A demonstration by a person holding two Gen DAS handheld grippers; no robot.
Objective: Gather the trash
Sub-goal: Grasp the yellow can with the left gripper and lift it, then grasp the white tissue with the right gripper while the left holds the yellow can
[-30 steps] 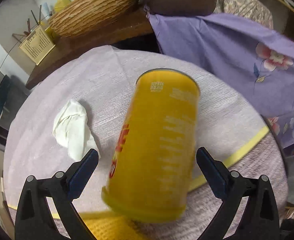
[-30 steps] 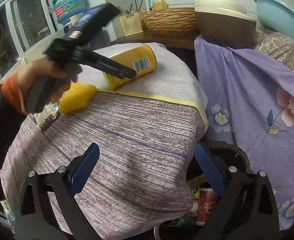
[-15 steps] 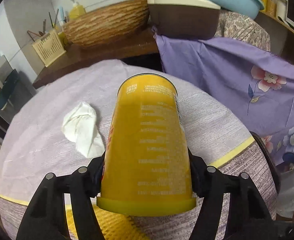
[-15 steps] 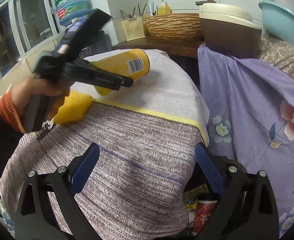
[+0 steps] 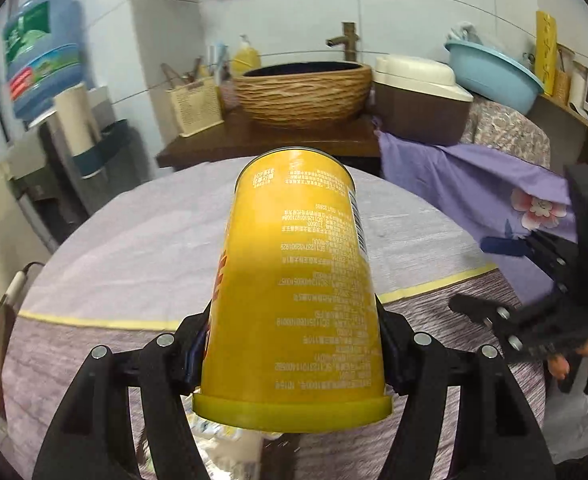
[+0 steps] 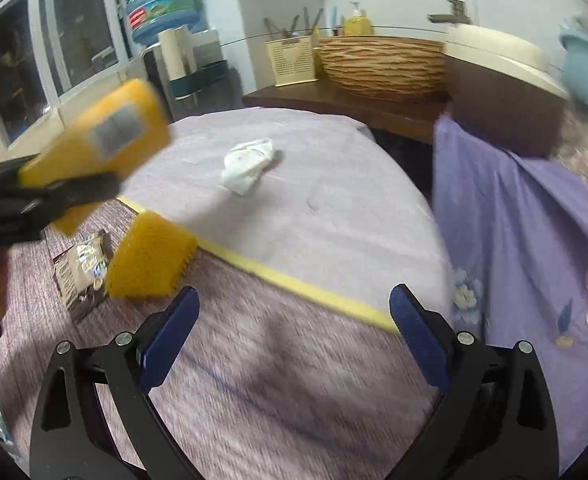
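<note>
Over round table (image 6: pixel 334 216) with purple striped cloth: left gripper (image 5: pixel 294 344) clamps yellow canister (image 5: pixel 298 292) near lidded end, canister lifted clear of cloth, far end pointing away. Right gripper (image 6: pixel 294 344) jaws wide apart, nothing between, above table's near edge. Yellow sponge (image 6: pixel 149 264) near left edge, dark snack wrapper (image 6: pixel 79 276) touching it. Crumpled white tissue (image 6: pixel 247 164) mid-table.

Yellow can (image 6: pixel 105 136) motion-blurred
</note>
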